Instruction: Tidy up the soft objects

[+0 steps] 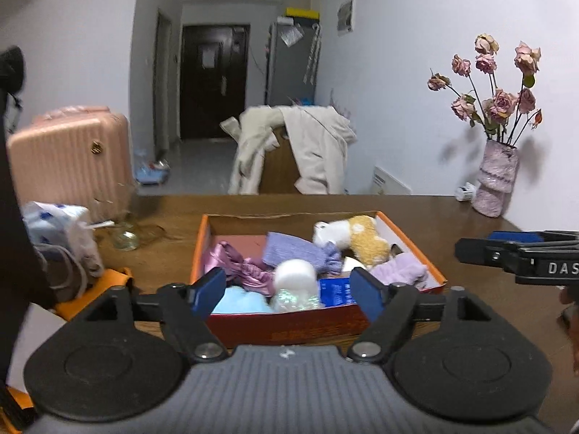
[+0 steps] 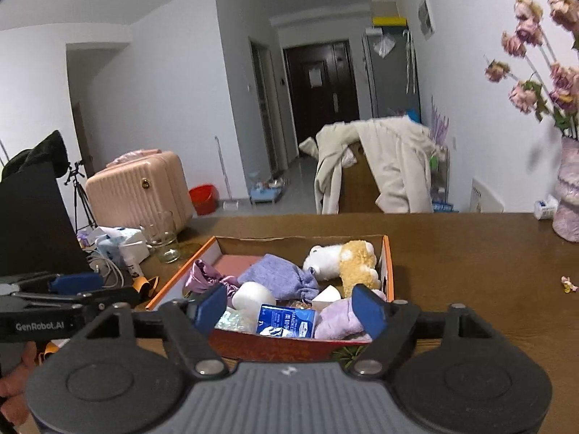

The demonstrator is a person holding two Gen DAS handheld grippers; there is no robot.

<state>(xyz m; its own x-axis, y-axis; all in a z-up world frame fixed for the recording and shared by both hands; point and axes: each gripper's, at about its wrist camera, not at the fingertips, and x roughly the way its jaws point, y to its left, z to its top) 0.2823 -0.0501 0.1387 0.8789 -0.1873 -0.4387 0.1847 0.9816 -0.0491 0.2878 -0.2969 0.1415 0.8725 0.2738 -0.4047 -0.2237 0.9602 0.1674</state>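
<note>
Soft objects already fill the orange-rimmed box (image 1: 412, 244) near the front of the brown worktop (image 1: 398, 209), so the sorting looks far along, perhaps finished. Both grippers hang above and short of the box's near wall, touching nothing. The left gripper (image 1: 286, 291) has its blue pads spread wide with nothing between them; the right gripper (image 2: 291, 307) is equally spread and empty.

Inside the box lie a white-and-yellow plush toy (image 1: 356, 237) at the far right corner, a lilac knit pouch (image 1: 293, 249) beside it, a shiny pink satin piece (image 1: 237, 262) toward the left, a white foam-like roll (image 1: 295, 275) in the middle, a pale blue soft item (image 1: 240, 300) at the near left, a blue tissue packet (image 2: 286, 320) against the near wall, and a fluffy lavender cloth (image 2: 338, 318) at the near right.

Judging by this, the next move calls for spotting any soft object left outside; a small pink scrap (image 2: 568, 284) lies well apart on the bare worktop, though what it is I cannot tell.
</note>
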